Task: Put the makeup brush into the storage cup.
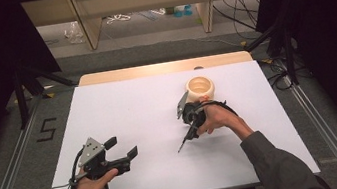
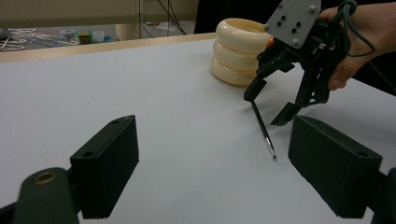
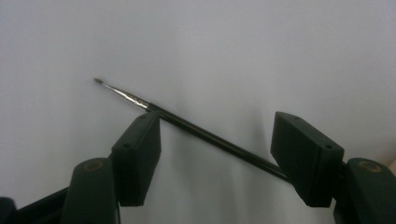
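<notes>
A thin black paintbrush (image 1: 184,141) (image 2: 262,131) (image 3: 205,135) with a metal ferrule and a fine tip lies on the white table (image 1: 133,110). My right gripper (image 1: 190,132) (image 2: 266,108) (image 3: 217,128) points down over it with its jaws open. The handle runs slantwise between them, close by the left jaw's tip and passing behind the right one. My left gripper (image 1: 123,148) (image 2: 217,135) is held low at the near left of the table, open, with nothing between its fingers, facing the brush.
A cream stack of three thick rings (image 1: 200,88) (image 2: 236,51) stands just beyond the right hand. A wooden strip (image 1: 162,68) edges the table's far side. Shelving and cables lie on the floor behind, and black stands flank the table.
</notes>
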The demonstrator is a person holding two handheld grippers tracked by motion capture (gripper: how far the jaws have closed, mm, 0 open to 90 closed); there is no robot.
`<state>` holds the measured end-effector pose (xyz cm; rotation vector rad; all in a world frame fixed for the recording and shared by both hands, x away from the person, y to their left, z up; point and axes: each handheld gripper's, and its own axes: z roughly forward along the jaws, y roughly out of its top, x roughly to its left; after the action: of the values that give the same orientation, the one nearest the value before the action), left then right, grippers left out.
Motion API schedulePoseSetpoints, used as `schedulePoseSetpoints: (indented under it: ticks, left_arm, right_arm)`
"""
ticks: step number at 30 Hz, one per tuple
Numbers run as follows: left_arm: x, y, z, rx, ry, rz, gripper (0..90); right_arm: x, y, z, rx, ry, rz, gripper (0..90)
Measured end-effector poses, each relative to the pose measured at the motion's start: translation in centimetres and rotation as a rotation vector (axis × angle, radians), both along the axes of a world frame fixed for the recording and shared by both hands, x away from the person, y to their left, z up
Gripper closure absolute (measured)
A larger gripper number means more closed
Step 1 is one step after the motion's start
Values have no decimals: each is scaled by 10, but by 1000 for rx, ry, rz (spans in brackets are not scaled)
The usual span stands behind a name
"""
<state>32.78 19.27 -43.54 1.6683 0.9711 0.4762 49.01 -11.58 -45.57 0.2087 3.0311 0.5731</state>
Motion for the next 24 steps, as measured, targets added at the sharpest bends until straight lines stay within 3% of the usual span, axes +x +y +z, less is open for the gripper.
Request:
schedulePoseSetpoints:
  ticks: [19,24]
  left_arm:
    - [-1,0,0,3,4,5,156]
    - [-1,1,1,3,5,7,156]
  right_arm:
    - [6,2,-6,-1,17,24,363]
    - [7,2,-8,-10,44,12,373]
